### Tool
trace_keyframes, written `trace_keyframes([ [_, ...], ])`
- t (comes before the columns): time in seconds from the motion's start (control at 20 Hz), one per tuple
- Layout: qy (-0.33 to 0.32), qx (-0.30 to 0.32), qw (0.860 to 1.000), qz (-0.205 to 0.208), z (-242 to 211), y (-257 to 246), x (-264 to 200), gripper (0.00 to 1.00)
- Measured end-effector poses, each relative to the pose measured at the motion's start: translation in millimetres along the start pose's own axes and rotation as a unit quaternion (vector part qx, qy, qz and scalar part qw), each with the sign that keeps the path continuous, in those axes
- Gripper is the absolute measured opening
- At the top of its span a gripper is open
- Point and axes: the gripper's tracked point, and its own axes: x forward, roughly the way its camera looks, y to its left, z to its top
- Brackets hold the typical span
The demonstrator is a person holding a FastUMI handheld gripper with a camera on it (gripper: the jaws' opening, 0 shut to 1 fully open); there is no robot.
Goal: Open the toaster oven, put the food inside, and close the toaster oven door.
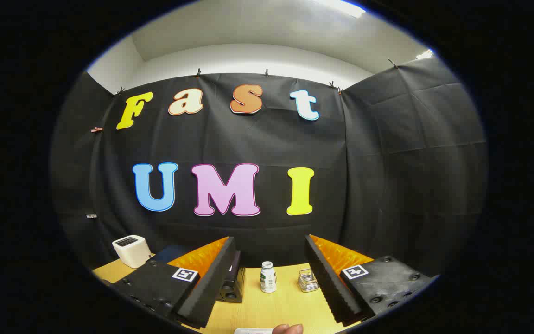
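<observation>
Hovering above the table [267,306], the tongs [267,283] stand wide apart and hold nothing. I judge the task is only at its start: the dark toaster oven [232,283] sits partly hidden behind the left finger, and the next move must reach its door. A small white bottle [268,277] stands between the fingers.

gripper [269,278] | black ridged fingers [329,278] — orange backs | square markers, screws
</observation>
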Motion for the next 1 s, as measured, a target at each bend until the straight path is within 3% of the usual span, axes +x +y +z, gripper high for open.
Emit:
trace_keyframes([
  [1.0, -0.001, -0.009, 1.000, -0.010, -4.3, 28.6, 4.2, 0.97],
])
